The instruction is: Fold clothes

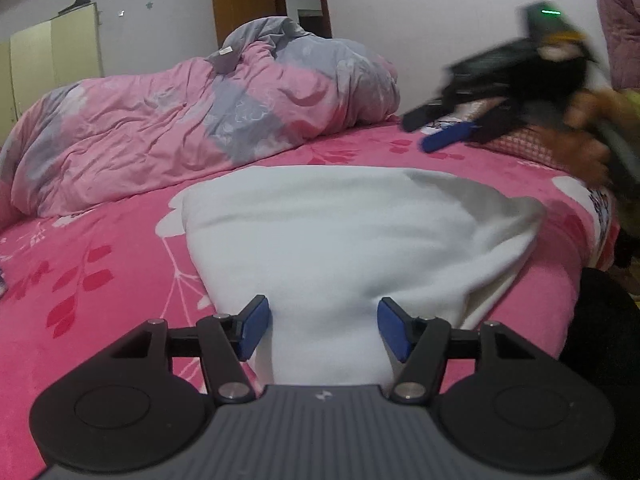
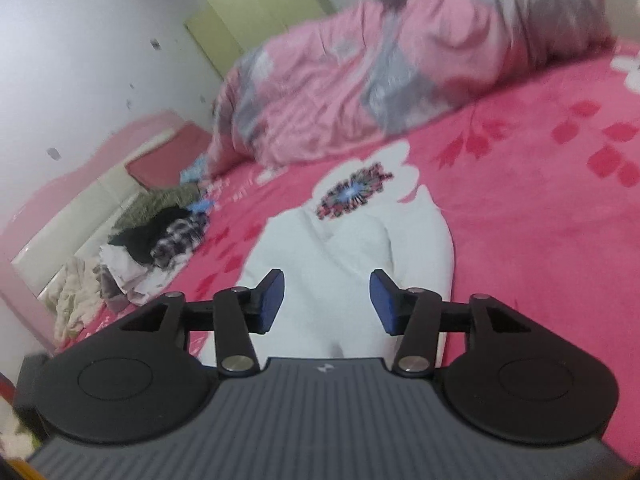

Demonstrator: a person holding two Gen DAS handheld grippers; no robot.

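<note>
On the bed [image 1: 100, 280], going from the left: a pile [image 2: 160, 240] of loose clothes sits at the far left edge by the headboard, dark, checked and pale pieces all jumbled and, as far as I can judge, not yet folded. Behind it a pink and grey quilt [image 1: 200, 120] is heaped along the back.

Next comes the white garment [image 1: 320, 232], lying in the middle of the pink sheet. It looks partly folded, the sides turned in to a narrow shape with a printed patch [image 2: 352, 194] at its far end, though the near right edge lies loose and rumpled.

The left gripper [image 1: 324, 328] hangs over its near end, fingers apart and holding nothing. The right gripper [image 2: 326, 300] is the same, fingers apart above the cloth, gripping nothing.

I'd say this piece needs another fold or two, and the pile remains.
</note>
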